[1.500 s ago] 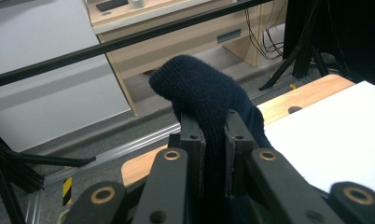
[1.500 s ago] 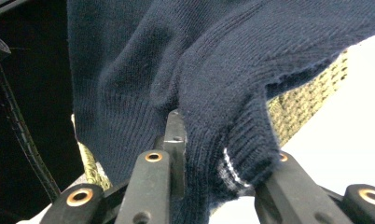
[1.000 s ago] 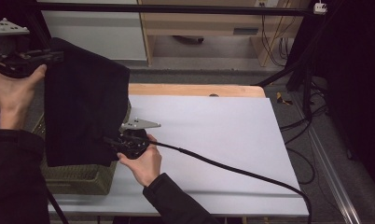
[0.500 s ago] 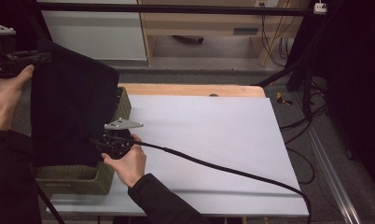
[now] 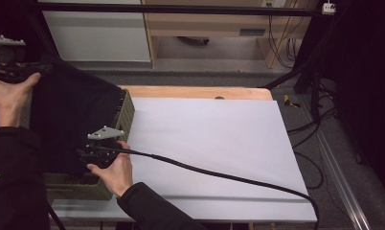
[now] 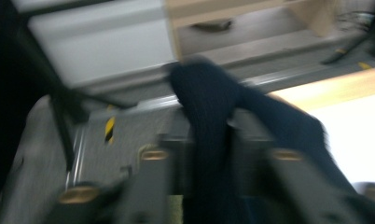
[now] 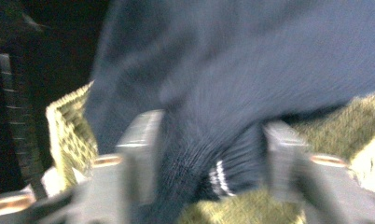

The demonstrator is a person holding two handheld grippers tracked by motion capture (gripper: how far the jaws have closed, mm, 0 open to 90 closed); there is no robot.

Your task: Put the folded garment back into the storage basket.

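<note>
Both tools (image 5: 92, 152) opening around dark garment (image 5: 75, 120) over basket rim (image 5: 126, 112).

No readable text, label or number anywhere.

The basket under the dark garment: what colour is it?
Olive green basket, woven; clearest in the right gripper view.

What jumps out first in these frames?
The big dark knitted garment at the table's left, draped over and into the olive woven basket. It hangs between the left gripper, raised at the far left, and the right gripper low at the basket's near side. Both grippers' jaws have just been opening, with the fabric between them. To the right, the white table surface stretches out, crossed by the right gripper's black cable.
</note>
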